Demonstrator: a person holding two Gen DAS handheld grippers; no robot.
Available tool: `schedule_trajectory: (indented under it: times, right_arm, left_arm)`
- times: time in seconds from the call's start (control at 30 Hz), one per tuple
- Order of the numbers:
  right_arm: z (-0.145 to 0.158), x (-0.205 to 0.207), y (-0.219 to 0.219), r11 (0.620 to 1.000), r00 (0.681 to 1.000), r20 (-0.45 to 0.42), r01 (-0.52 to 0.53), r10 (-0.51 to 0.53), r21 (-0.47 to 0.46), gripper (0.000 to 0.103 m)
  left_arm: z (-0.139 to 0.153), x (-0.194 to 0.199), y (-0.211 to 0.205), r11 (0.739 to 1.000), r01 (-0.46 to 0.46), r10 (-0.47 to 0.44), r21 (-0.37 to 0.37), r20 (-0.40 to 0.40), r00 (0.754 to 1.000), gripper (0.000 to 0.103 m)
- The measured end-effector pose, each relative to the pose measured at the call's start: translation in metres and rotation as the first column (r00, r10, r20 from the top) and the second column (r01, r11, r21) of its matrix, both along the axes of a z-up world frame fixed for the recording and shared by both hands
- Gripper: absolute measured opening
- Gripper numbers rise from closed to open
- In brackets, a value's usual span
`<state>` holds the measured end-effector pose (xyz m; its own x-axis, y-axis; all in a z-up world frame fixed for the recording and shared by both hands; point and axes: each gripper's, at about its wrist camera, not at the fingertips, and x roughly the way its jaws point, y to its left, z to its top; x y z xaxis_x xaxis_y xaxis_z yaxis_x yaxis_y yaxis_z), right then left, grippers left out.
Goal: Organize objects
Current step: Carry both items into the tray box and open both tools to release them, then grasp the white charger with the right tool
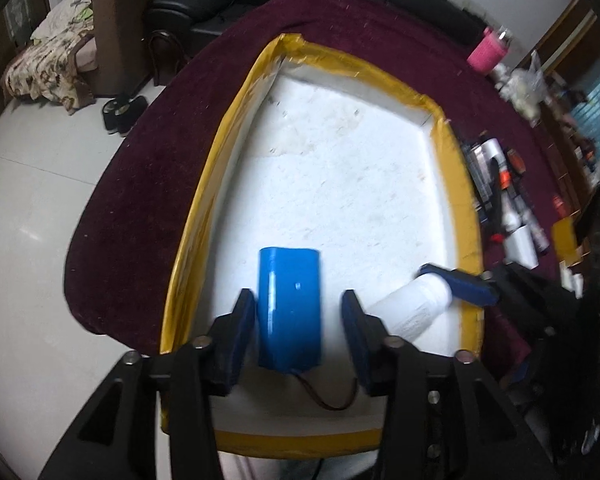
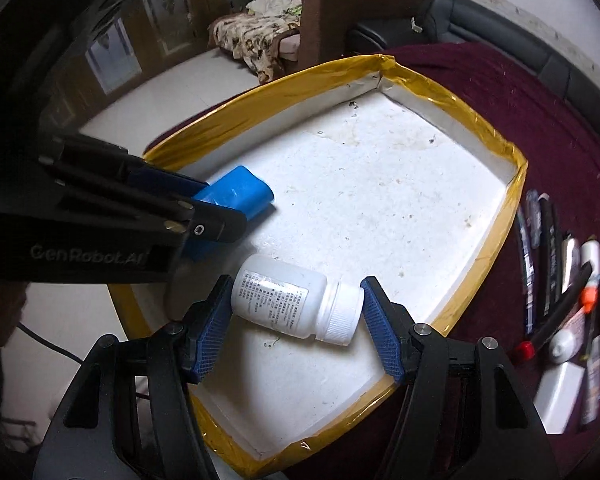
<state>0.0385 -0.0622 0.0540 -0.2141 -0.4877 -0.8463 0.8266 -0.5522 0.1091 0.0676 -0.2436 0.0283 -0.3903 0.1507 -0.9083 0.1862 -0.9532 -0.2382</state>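
A white foam tray (image 1: 236, 128) with yellow taped rim sits on a maroon cloth; it also shows in the right wrist view (image 2: 476, 128). A blue battery pack (image 1: 290, 306) with a brown wire lies in the tray between the fingers of my left gripper (image 1: 298, 330), which is open with a gap on both sides. The pack shows in the right wrist view (image 2: 240, 194) too. A white pill bottle (image 2: 296, 300) lies on its side in the tray between the fingers of my right gripper (image 2: 296, 308), which is open around it. The bottle shows in the left wrist view (image 1: 416, 306).
Pens, tubes and markers (image 2: 568, 292) lie on the maroon cloth (image 1: 148, 184) right of the tray. A pink cup (image 1: 486, 54) stands at the far right. A black sofa (image 1: 220, 4) and white floor (image 1: 32, 216) lie beyond the table edge.
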Motion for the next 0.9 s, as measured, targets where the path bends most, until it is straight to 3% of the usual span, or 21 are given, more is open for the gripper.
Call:
schedule_trajectory:
  times: [0.1,0.27,0.4,0.53,0.73,0.9]
  right_arm:
    - [0.008,-0.003,0.007,0.998,0.999,0.018,0.031,-0.030,-0.061,0.065]
    - [0.028,0.002,0.031,0.988,0.997,-0.008,0.072,-0.074,-0.139,0.065]
    - [0.036,0.002,0.070,0.965,0.991,0.034,0.135,-0.131,-0.223,0.065]
    - [0.036,0.004,0.115,0.944,0.978,0.066,0.206,-0.195,-0.257,0.065]
    - [0.033,-0.008,0.192,0.883,0.916,0.053,0.399,-0.398,-0.246,0.065]
    - [0.019,-0.037,0.228,0.833,0.853,0.059,0.519,-0.518,-0.195,0.065]
  left_arm:
    - [0.010,0.007,-0.008,0.997,-0.053,0.057,0.049,-0.068,0.996,0.069]
    - [0.028,0.020,-0.006,0.987,-0.097,0.116,0.131,-0.146,0.982,0.069]
    - [0.042,0.022,0.030,0.993,-0.066,0.084,0.094,-0.211,0.974,0.069]
    - [0.052,0.013,0.076,0.995,0.029,-0.006,0.091,-0.250,0.968,0.069]
    - [0.049,-0.011,0.135,0.983,0.143,-0.116,0.113,-0.222,0.968,0.069]
    - [0.041,-0.024,0.162,0.982,0.159,-0.137,0.106,-0.191,0.972,0.069]
